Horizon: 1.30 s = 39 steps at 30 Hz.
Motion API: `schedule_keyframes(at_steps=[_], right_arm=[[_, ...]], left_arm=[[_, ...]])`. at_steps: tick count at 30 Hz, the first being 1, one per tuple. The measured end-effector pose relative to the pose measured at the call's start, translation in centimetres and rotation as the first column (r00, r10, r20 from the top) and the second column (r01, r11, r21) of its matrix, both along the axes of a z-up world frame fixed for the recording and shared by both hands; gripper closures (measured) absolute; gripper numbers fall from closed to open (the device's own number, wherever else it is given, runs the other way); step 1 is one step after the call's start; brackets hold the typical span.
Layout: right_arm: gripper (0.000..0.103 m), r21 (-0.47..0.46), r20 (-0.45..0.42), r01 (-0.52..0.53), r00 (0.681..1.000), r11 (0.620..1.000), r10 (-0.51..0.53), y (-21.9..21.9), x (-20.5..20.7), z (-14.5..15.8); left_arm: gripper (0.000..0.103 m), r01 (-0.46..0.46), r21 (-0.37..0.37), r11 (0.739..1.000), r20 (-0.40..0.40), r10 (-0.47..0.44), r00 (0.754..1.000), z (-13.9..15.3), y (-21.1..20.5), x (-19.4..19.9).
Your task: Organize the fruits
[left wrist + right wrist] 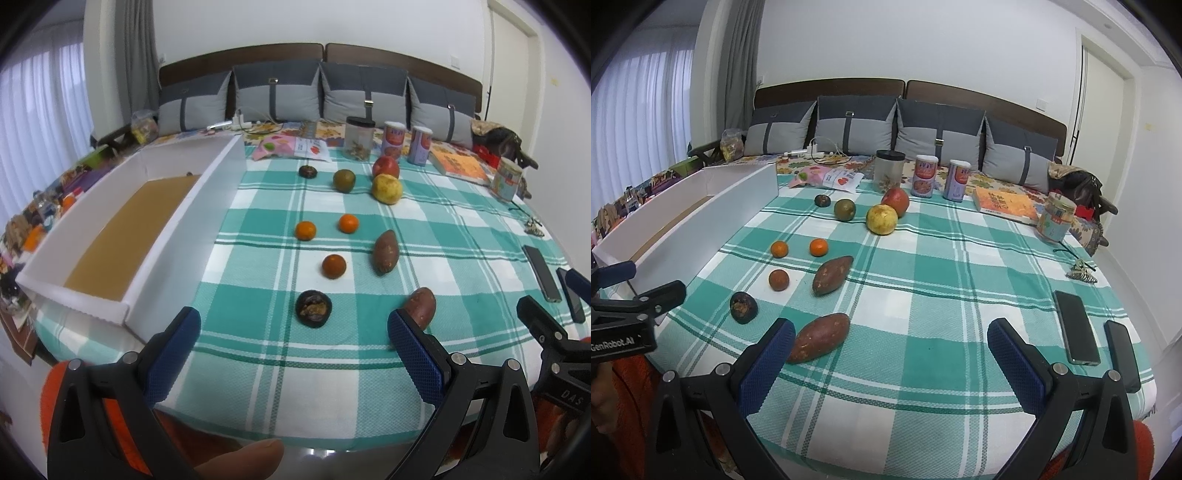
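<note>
Over the checked bedspread (258, 354) both the left gripper (293, 328) and right gripper (891, 341) hover spread wide and empty, nothing yet sorted, so the next move is probably lifting the near dark fruit (313, 307) leftward into the seemingly bare white box (177, 236).

Both views evenly lit and fairly bright. Daylight enters through sheer white curtains (40, 110) at left. Shadows soft and faint. Strong fisheye bending with dark vignetted corners. Focus acceptable throughout; slight softness near edges.

Fruits (348, 223) on bed, rt of box (192, 206)
</note>
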State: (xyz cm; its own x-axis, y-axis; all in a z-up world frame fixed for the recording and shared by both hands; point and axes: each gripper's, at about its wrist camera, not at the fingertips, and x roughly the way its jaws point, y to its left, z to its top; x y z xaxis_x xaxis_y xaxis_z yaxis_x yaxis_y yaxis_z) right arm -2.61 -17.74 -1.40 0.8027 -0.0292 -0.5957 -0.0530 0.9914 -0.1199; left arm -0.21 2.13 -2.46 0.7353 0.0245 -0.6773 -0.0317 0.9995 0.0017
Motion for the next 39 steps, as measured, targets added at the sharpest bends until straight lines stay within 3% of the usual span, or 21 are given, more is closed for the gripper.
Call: schedule_keyframes(at_steps=[7, 20, 29, 33, 39], right_arm=[[0.000, 0.007, 0.000, 0.002, 1.000, 1.000, -0.002, -0.3, 0.2, -0.4], [0.000, 0.054, -0.013, 0.027, 1.000, 0.998, -0.026, -2.1, 0.9, -1.2], [0.000, 0.082, -0.040, 0.032, 0.999, 0.996, -0.029, -3.1, 1.3, -2.1], [0.000, 0.083, -0.051, 0.018, 0.999, 0.996, -0.013, -2.9, 1.4, -2.5], [0.000, 0.092, -0.064, 0.002, 0.998, 0.996, 0.004, -3.0, 1.5, -2.9]], left_arm=[[0.001, -0.009, -0.043, 0.999, -0.054, 0.006, 0.999, -0.9, 0.9, 0.8], [0.001, 0.003, -0.021, 1.000, -0.110, -0.005, 0.994, -2.3, 0.2, 1.8], [0.001, 0.026, -0.039, 0.999, -0.248, -0.035, 0.968, -6.8, -0.5, 4.9], [0.001, 0.040, 0.003, 0.999, -0.253, -0.038, 0.967, -8.3, -1.7, 6.4], [0.001, 0.039, 0.036, 0.999, -0.321, -0.026, 0.947, -10.9, -1.7, 7.1]])
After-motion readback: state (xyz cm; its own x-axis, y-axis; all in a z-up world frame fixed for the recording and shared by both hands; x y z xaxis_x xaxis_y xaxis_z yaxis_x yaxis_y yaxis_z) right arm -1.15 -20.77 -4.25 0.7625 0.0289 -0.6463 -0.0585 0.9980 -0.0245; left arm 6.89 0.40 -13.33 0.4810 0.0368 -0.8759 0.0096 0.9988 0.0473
